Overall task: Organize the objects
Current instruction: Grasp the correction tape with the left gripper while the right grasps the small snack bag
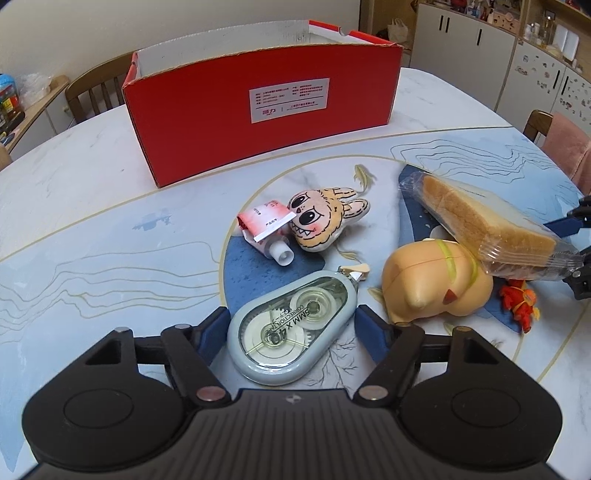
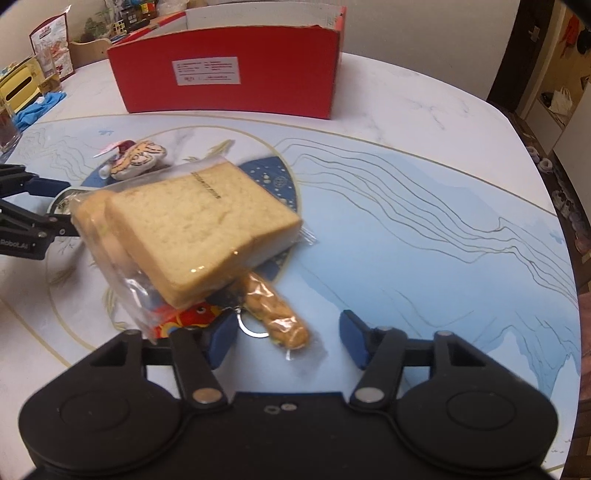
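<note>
A round table (image 1: 92, 177) with a pale marble-look top printed with blue waves and gold lines fills the room's middle. Wooden chairs (image 1: 94, 92) stand behind it against a cream wall (image 1: 74, 33). White cabinets (image 1: 465, 40) line the right side, their shelves crowded with small items.

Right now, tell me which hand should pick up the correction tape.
Left. The left gripper already straddles the correction tape, its jaws open on either side. The right gripper sits at the wrapped snack beyond the bread.
</note>
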`<control>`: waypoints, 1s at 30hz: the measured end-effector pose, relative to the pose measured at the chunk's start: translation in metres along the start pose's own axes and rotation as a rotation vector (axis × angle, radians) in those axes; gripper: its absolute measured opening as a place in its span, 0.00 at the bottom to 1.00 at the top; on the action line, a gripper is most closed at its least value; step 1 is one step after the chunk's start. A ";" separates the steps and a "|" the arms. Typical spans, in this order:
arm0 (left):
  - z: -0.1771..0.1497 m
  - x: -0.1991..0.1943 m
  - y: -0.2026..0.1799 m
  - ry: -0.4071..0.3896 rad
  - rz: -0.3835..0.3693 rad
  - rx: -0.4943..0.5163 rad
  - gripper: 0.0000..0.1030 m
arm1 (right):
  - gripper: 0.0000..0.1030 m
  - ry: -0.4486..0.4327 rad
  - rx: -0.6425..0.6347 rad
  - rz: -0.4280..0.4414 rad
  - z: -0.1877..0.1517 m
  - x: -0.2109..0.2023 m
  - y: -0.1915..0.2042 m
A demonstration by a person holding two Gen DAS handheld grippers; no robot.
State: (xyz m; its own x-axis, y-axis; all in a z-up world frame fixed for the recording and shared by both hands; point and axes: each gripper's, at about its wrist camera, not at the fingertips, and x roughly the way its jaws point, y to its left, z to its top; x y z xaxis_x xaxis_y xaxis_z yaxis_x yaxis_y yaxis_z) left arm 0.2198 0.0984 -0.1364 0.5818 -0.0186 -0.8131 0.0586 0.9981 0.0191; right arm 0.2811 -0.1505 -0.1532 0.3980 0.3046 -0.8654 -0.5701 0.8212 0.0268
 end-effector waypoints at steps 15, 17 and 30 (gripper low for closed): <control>-0.013 -0.014 -0.001 0.035 -0.014 -0.009 0.71 | 0.23 -0.006 0.033 0.005 -0.019 -0.016 0.006; -0.015 -0.016 -0.001 0.037 -0.019 -0.016 0.71 | 0.23 -0.002 0.045 0.005 -0.024 -0.019 0.004; -0.021 -0.033 -0.002 0.079 -0.004 -0.035 0.71 | 0.22 0.018 0.171 0.021 -0.047 -0.037 -0.010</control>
State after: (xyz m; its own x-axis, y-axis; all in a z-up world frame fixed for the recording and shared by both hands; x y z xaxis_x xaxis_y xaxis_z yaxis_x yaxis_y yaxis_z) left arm 0.1835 0.0978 -0.1223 0.5159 -0.0189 -0.8564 0.0314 0.9995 -0.0031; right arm 0.2390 -0.1925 -0.1451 0.3735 0.3154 -0.8724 -0.4474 0.8850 0.1284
